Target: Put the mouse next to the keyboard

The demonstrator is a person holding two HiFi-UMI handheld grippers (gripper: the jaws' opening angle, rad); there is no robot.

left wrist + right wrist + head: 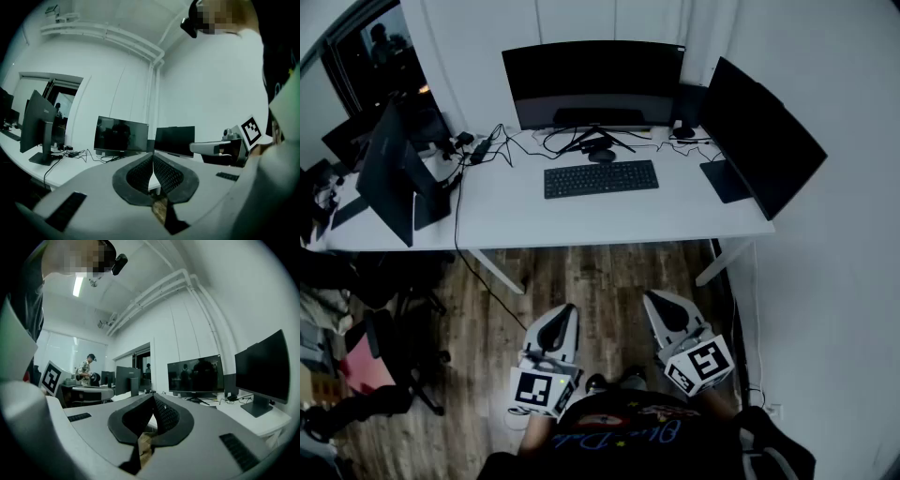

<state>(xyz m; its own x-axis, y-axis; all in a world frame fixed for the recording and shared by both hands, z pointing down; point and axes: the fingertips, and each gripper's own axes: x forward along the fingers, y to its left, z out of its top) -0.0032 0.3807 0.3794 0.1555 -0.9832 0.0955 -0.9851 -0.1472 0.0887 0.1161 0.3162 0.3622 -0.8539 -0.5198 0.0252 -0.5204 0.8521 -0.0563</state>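
Standing well back from the worktop [506, 202], the person holds the left hand-held gripper [563, 312] and right hand-held gripper [660, 302] closed and empty. The mouse [602, 157] sits untouched behind the keyboard [601, 178], so the task appears unstarted.

Keyboard [601, 178] on desk [506, 211], before monitor [592, 84]; mouse [602, 157], seemingly, behind keyboard.
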